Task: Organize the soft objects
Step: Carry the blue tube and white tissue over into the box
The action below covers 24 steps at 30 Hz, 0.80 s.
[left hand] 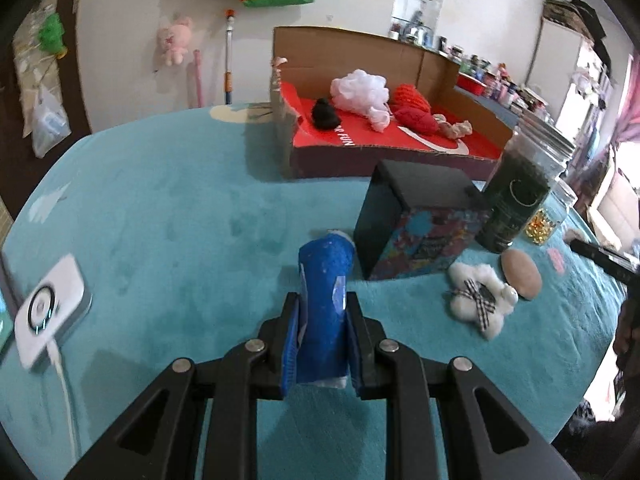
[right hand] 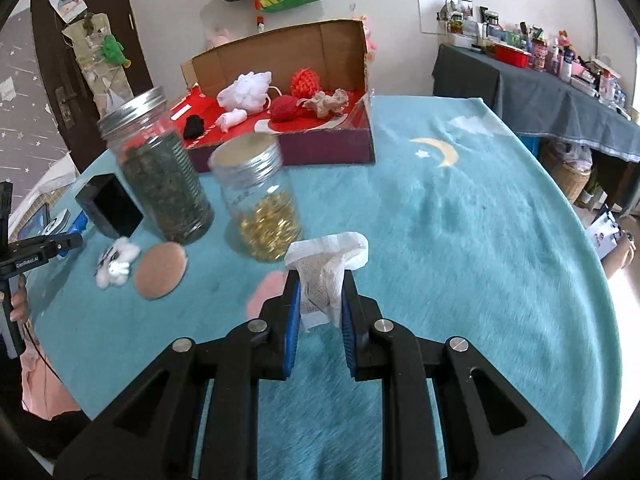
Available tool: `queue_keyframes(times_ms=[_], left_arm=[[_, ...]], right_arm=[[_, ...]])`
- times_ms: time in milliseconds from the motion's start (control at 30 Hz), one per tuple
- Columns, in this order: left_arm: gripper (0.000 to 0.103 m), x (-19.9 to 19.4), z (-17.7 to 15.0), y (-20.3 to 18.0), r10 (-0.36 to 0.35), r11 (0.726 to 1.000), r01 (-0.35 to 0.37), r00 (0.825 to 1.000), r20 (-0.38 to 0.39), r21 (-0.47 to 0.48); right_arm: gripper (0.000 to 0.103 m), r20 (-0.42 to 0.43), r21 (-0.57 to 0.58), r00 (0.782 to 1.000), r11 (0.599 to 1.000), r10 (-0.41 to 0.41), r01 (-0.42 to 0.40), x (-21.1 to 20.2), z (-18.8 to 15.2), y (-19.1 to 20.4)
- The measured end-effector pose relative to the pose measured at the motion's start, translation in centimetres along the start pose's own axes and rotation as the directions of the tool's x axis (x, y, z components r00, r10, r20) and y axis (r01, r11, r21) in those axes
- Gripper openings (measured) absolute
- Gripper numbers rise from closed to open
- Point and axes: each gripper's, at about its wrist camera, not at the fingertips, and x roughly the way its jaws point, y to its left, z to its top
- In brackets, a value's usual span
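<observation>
While the left gripper (left hand: 322,312) clamps a blue soft roll (left hand: 325,304) upright between its pads above the teal blanket (left hand: 180,216), the right gripper (right hand: 320,300) pinches a crumpled white gauze cloth (right hand: 326,268) just off the same blanket, near a jar of yellow beads (right hand: 260,204). Far across the table sits the open cardboard box (left hand: 372,136) — already holding a white mesh puff (left hand: 360,90), red knitted pieces (left hand: 412,108), a black lump (left hand: 325,114) and a beige scrap (left hand: 456,128). Still on the blanket, right of the left gripper, lie a white fluffy bear (left hand: 480,300) and a round tan pad (left hand: 522,274) beside a dark box (left hand: 416,224) and a jar of dark leaves (left hand: 516,200).
</observation>
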Motion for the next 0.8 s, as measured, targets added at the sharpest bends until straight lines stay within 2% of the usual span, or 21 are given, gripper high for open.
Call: queue_keyframes(times_ms=[400,533,633,800], left_arm=[[0.022,2.1,3.3,0.9,-0.053,0.991,0.053,0.999,-0.007,0.119],[0.022,2.7,4.2,1.4,-0.086,0.989,0.087,0.996,-0.015,0.121],[0.022,3.0,4.8,1.5,-0.084,0.986,0.086,0.996,-0.019,0.141],[0.022,3.3,5.8,1.3,-0.104,0.977,0.106,0.994,-0.024,0.183]], right_arm=[[0.017,-0.088,-0.012,0.986,0.99,0.142,-0.143,2.9,3.7,-2.4],[0.017,-0.104,-0.011,0.983,0.988,0.154,-0.156,3.6,4.6,-3.0],[0.017,-0.11,-0.014,0.98,0.985,0.167,-0.17,4.0,5.1,-3.3],[0.017,-0.112,-0.021,0.97,0.975,0.217,-0.221,4.6,6.2,-3.9]])
